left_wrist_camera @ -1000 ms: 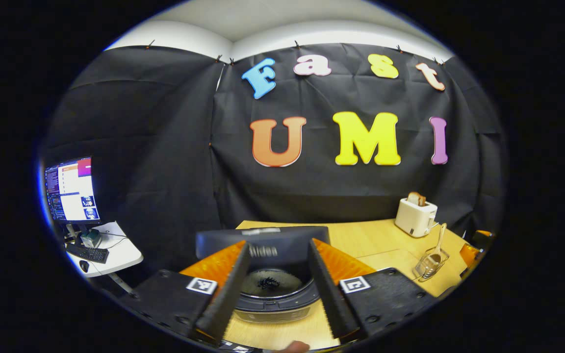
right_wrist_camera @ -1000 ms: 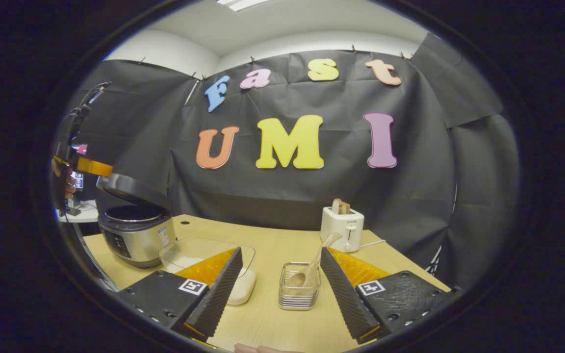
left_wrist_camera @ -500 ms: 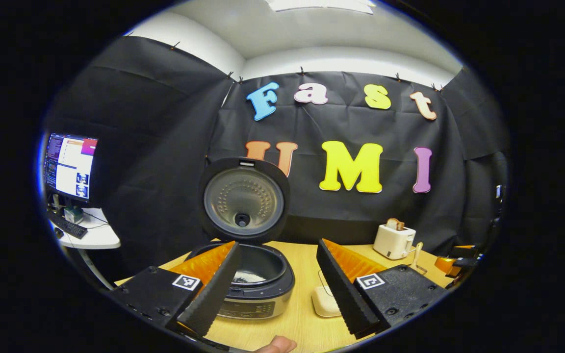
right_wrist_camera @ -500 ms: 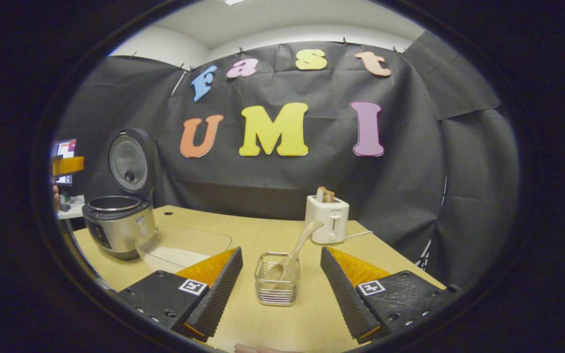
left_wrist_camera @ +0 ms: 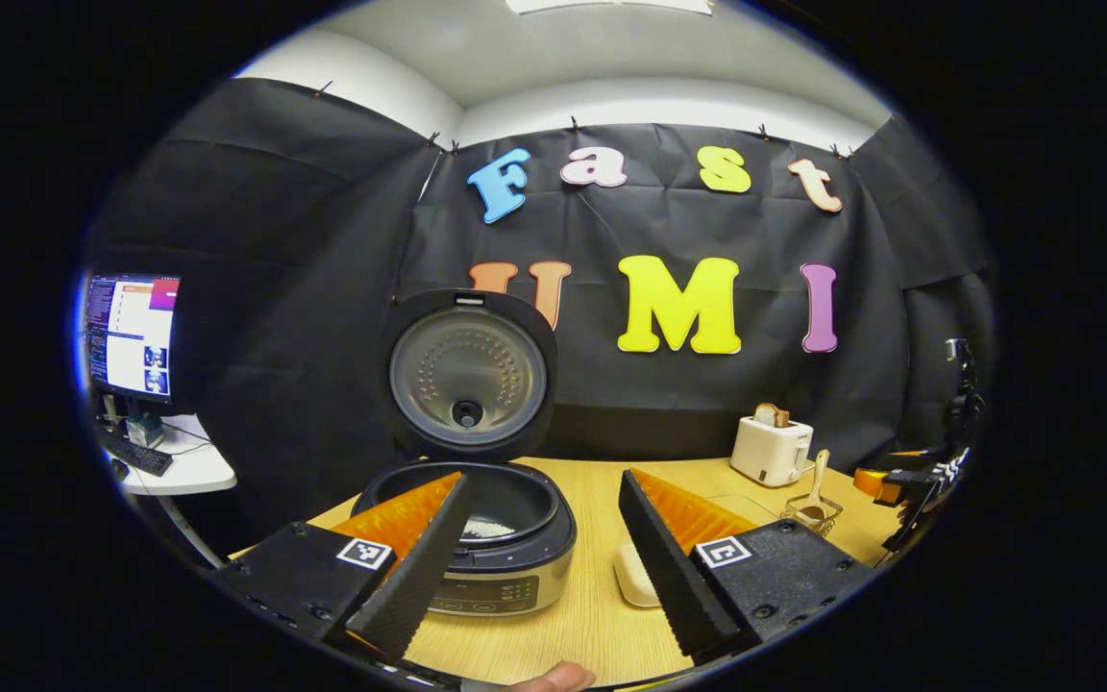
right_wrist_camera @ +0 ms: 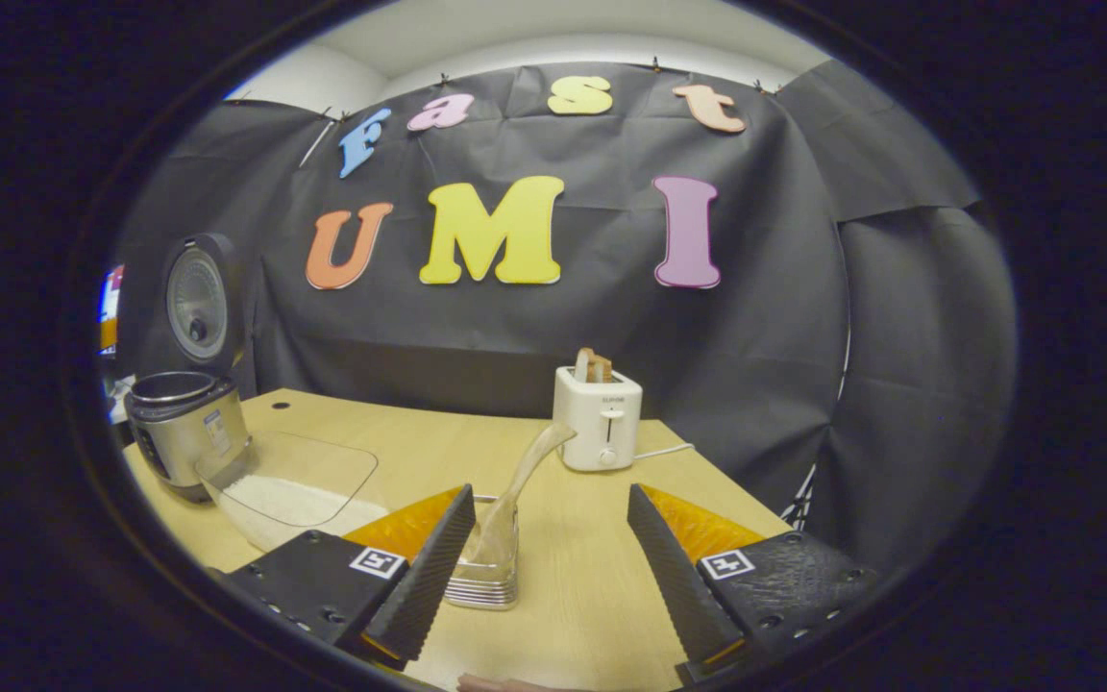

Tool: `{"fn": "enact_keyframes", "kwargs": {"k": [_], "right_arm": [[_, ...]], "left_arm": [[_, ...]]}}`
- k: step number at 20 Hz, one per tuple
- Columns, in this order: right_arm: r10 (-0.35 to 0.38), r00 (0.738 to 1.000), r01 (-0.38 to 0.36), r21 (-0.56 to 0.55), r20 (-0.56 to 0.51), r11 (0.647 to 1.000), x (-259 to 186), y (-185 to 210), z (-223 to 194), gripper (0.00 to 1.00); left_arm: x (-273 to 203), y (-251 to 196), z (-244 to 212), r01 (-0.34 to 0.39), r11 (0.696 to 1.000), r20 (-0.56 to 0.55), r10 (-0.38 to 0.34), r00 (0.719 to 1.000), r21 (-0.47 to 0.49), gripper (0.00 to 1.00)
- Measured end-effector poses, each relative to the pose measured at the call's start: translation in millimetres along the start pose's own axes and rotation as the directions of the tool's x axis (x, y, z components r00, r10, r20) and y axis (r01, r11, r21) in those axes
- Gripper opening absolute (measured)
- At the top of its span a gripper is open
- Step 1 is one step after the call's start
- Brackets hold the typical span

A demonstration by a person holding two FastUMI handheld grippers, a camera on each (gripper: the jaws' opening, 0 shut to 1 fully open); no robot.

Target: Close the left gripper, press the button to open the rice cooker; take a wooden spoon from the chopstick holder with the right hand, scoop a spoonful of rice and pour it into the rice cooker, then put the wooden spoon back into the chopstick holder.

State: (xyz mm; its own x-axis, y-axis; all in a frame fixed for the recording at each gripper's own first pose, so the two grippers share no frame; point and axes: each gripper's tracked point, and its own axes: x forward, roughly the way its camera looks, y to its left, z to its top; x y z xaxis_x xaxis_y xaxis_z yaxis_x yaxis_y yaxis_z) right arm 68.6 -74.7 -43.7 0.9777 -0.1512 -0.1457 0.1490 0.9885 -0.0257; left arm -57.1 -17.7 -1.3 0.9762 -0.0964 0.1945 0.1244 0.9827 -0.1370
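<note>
Left gripper (left_wrist_camera: 542, 567) wide, right gripper (right_wrist_camera: 553, 577) wide; wooden table (right_wrist_camera: 573, 538), black cloth walls (right_wrist_camera: 755, 317), rice cooker (left_wrist_camera: 477, 519) lid up, toaster (right_wrist_camera: 598, 415) far, monitor (left_wrist_camera: 131, 334) left.

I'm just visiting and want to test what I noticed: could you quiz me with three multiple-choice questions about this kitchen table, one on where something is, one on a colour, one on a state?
1. Where is the wooden spoon?
A. In the rice cooker
B. Standing in the chopstick holder
C. Flat on the table

2. What colour is the toaster?
A. White
B. Red
C. Black

3. How is the rice cooker?
A. Lid shut
B. Lid up
C. On its side

Answers: 1 B, its handle leans up out of the holder between the right gripper fingers. 2 A, its body is white in both views. 3 B, the lid stands upright behind the open pot.
</note>
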Motion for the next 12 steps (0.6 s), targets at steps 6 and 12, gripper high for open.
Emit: {"fn": "enact_keyframes", "kwargs": {"k": [6,12], "right_arm": [[0.091,0.984,-0.07,0.141,-0.153,0.988,76.0,14.1,-10.2,0.95],[0.166,0.941,-0.068,0.313,-0.296,0.947,129.8,22.7,-21.2,0.88]], "left_arm": [[-18.7,7.3,16.0,-0.017,0.999,0.025,0.016,1.0,0.05,0.99],[-26.3,10.2,26.2,-0.001,1.0,0.05,0.0,0.999,0.028,0.98]]}}
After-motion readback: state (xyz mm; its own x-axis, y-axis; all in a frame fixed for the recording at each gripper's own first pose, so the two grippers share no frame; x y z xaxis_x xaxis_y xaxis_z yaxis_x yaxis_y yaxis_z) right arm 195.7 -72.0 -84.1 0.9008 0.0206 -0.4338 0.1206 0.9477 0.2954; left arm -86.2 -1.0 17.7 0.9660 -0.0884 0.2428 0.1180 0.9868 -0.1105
